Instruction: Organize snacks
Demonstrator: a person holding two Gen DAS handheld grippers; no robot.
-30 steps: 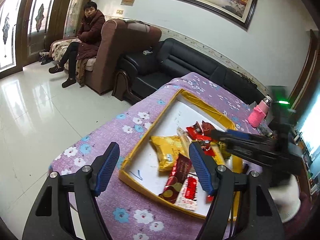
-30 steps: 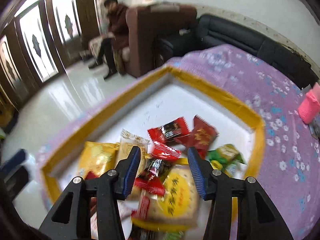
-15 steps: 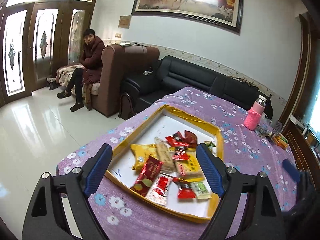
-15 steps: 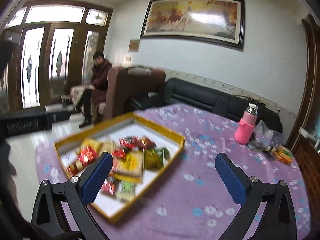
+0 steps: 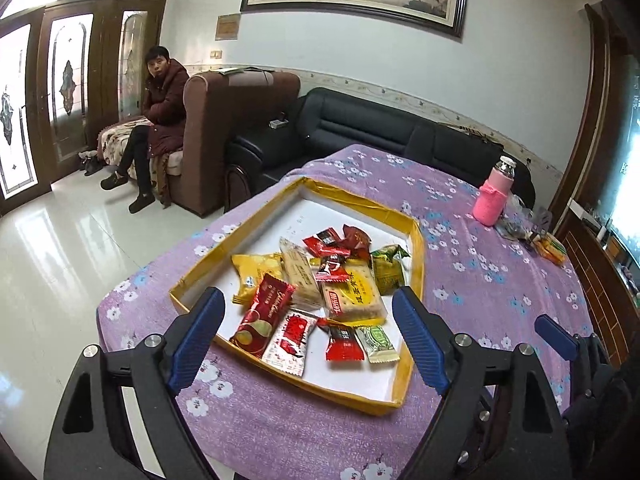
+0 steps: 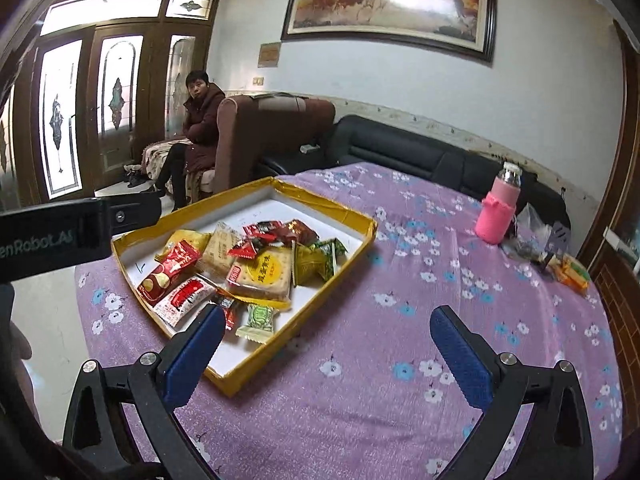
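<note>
A shallow yellow-rimmed tray (image 5: 352,200) with a white floor lies on the purple flowered tablecloth (image 5: 480,280). Several wrapped snacks are piled in it: a yellow biscuit pack (image 5: 352,296), a red packet (image 5: 264,312) and green packets (image 5: 386,268). My left gripper (image 5: 306,298) hovers open at the tray's near edge, nothing between its blue pads. In the right wrist view the tray (image 6: 332,204) sits to the left with the biscuit pack (image 6: 264,272) in the middle of the pile. My right gripper (image 6: 328,316) stands wide open over bare cloth beside the tray's near corner, holding nothing.
A pink-sleeved bottle (image 6: 498,216) stands at the table's far right, with small clutter (image 6: 568,268) beside it. Behind the table are a black sofa (image 5: 360,128) and a brown armchair (image 5: 240,120), where a person (image 5: 160,112) sits. The table edge drops to a tiled floor (image 5: 60,260) on the left.
Both grippers drew back from the tray and opened wider. The right one, earlier close over the snacks, now sits off the tray's right side above the cloth.
</note>
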